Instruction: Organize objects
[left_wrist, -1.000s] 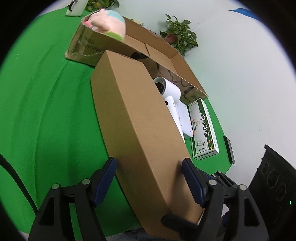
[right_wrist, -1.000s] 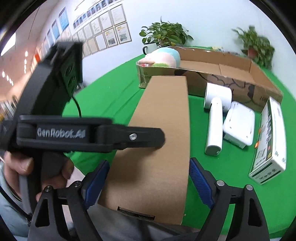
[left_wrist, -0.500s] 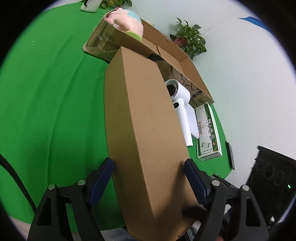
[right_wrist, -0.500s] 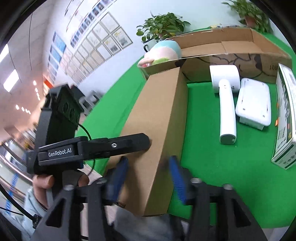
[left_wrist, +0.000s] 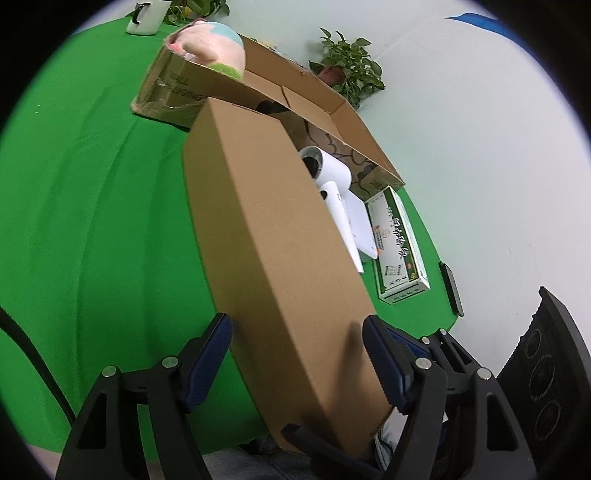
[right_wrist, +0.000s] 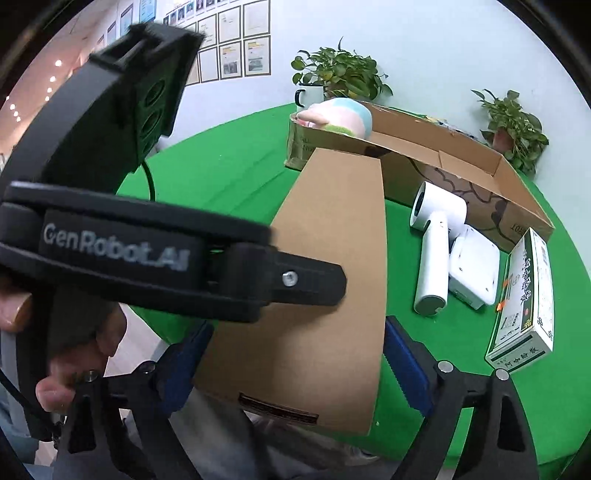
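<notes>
A long brown cardboard box (left_wrist: 266, 236) lies on the green table (left_wrist: 92, 221), its near end past the table's front edge. My left gripper (left_wrist: 297, 343) straddles that near end. Its jaws are closing, and both blue pads (left_wrist: 210, 350) touch the box's sides. In the right wrist view the same box (right_wrist: 325, 258) sits between the fingers of my right gripper (right_wrist: 295, 354). Those jaws are opening, and the pads (right_wrist: 402, 362) stand just off its edges. The left gripper's black housing (right_wrist: 110, 251), held by a hand (right_wrist: 74, 369), fills the left of that view.
Behind the long box lies an open carton (right_wrist: 461, 158) with a plush toy (right_wrist: 340, 116) at its left end. To the right are a white hair dryer (right_wrist: 434, 243), a white flat device (right_wrist: 472, 266) and a green-and-white packet (right_wrist: 524, 295). Potted plants (right_wrist: 340, 74) and a mug (right_wrist: 310, 96) stand at the back.
The right gripper's jaws narrowed around the box half a second ago and stand wider now, and its view has rolled back to level. The left gripper has stayed at the box's near end.
</notes>
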